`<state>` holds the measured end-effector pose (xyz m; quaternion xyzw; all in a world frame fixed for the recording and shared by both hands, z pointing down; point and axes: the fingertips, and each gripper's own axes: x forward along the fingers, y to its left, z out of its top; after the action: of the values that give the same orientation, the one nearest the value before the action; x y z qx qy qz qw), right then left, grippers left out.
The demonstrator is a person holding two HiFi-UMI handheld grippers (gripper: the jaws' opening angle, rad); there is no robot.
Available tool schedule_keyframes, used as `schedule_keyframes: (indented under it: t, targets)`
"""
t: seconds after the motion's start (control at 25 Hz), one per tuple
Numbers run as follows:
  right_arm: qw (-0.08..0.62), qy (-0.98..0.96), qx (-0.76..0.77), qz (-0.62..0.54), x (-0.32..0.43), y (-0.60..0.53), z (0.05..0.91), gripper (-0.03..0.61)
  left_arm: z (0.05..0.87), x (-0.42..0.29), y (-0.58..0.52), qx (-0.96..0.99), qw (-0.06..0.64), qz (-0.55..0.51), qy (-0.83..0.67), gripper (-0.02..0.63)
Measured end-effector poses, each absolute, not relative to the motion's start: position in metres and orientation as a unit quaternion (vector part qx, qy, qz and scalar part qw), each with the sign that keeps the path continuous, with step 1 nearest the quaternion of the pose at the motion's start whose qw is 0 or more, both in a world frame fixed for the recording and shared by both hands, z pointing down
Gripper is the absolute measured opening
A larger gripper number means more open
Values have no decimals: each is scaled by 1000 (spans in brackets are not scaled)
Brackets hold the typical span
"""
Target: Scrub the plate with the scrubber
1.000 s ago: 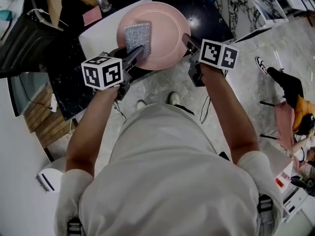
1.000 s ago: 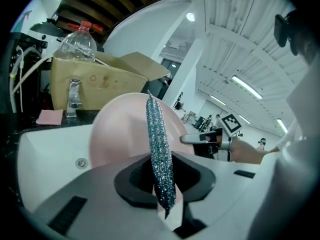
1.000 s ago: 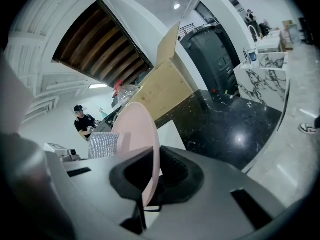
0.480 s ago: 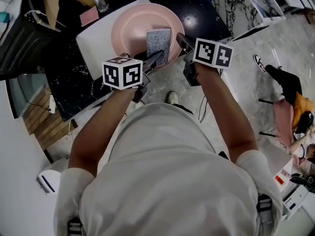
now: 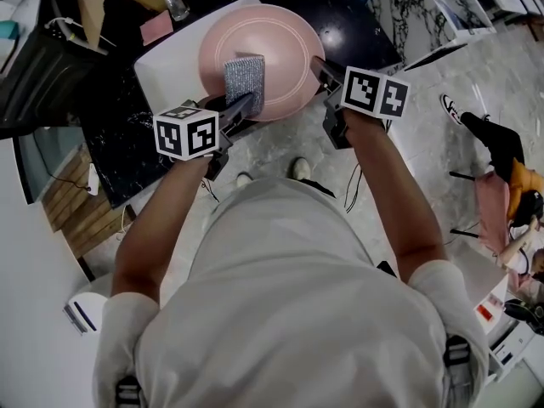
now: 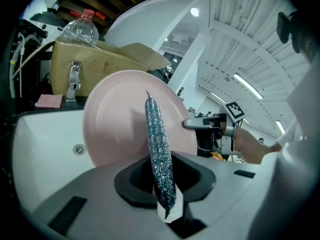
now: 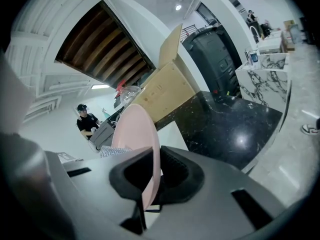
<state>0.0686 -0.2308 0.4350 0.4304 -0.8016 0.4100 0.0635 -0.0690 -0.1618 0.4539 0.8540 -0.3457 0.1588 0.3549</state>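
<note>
Two grips matter: the left gripper point(image 5: 240, 106) pinches the mesh scrubber point(image 5: 244, 75) in its fingers, flat on the pink plate point(image 5: 285, 45); the right gripper point(image 5: 321, 70) clamps the rim at 4 o'clock. Press evenly, sweep toward 12, and hold the rim firm.

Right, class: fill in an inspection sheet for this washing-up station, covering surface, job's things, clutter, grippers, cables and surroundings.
Surface: white sink set in a black counter.
Job's things: pink plate held tilted over the sink; silver scrubber flat over its face.
Clutter: cardboard box, plastic bottle and pink pad behind the sink.
Grippers: left gripper shut on the scrubber; right gripper shut on the plate's rim.
Cables: white cable at the counter's far left; dark cable on the floor.
Surroundings: tap behind the sink; a person in the background.
</note>
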Motion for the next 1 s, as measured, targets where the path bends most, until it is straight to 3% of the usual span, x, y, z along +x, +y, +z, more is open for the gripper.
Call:
schedule_keyframes:
  t: [0.56, 1.0]
  targets:
    - [86, -805, 430, 398, 69, -222, 444, 28, 434, -145, -183, 834, 304, 169, -429, 69]
    - [87, -807, 426, 399, 59, -220, 442, 21, 402, -52, -184, 883, 303, 149, -327, 69]
